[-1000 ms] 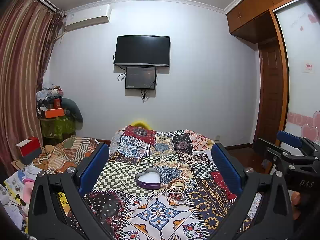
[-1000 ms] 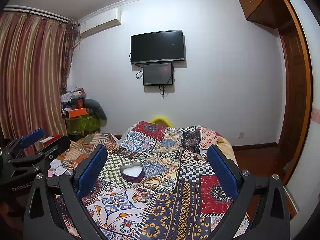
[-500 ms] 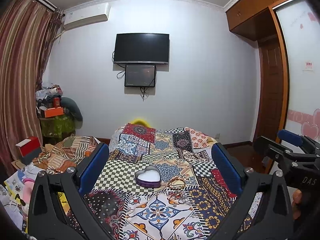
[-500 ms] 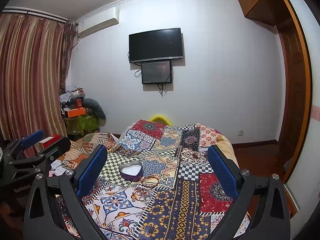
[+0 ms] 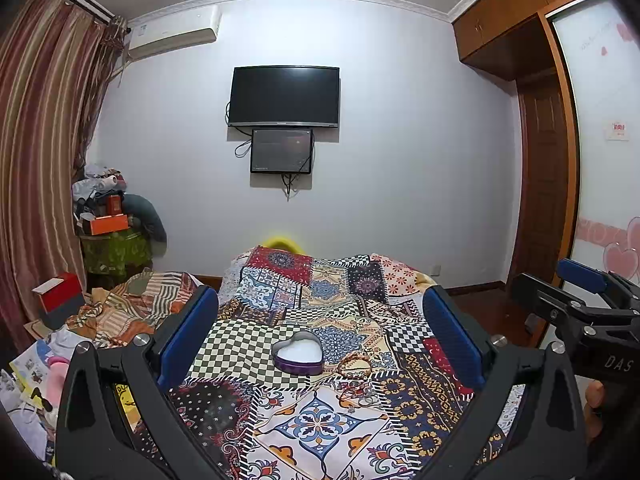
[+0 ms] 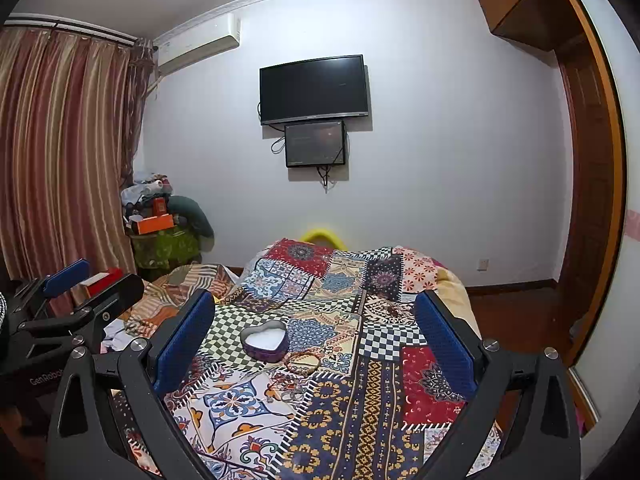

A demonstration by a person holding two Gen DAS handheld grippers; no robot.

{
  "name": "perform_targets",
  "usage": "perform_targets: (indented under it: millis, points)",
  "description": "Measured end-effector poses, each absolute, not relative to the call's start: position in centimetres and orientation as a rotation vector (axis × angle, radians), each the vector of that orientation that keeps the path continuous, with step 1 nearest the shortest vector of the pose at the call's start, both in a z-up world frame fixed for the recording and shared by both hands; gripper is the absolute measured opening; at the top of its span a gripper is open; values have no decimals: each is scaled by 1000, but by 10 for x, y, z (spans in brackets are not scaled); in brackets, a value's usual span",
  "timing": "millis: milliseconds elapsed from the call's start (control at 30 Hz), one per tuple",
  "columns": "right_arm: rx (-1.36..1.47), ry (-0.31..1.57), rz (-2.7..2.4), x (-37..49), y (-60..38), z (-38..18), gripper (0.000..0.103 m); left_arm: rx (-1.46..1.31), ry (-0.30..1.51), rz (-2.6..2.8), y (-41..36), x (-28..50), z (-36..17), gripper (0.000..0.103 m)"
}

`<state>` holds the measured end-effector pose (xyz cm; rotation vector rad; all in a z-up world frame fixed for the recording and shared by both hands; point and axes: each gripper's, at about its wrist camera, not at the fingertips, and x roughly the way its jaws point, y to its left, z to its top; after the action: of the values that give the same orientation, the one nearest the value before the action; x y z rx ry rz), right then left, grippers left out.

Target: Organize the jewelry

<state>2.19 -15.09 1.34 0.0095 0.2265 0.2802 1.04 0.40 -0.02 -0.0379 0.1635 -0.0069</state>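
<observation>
Nearest, the left hand-held gripper (image 5: 320, 330) and the right hand-held gripper (image 6: 314, 330) both stand wide apart and hold nothing, above the bed with a colourful patchwork cover (image 5: 320, 432). On the cover lie tangled thin jewellery pieces (image 6: 286, 390), then a brown beaded bracelet (image 6: 304, 362), then just beside it an empty purple heart-shaped tin box (image 6: 265, 341). Far behind, a black television (image 5: 284, 96) hangs on the wall.

"DAS" on right tongs (image 5: 592, 292) body, "GenRobo" cut off on left tongs (image 6: 66, 280) body
</observation>
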Motion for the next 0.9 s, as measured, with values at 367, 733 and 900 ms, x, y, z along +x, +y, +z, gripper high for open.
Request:
perform_targets:
  millis: [367,733,900]
  points:
    - [11,229,281,20,-150,14,99,-38,165,-9,4,11,-1,103]
    - [11,241,281,22,-147,11,99,-41,174,-13,5,14,-5,103]
    - [16,257,281,30,-149,7,99,-41,189,-19,7,20,-7,103]
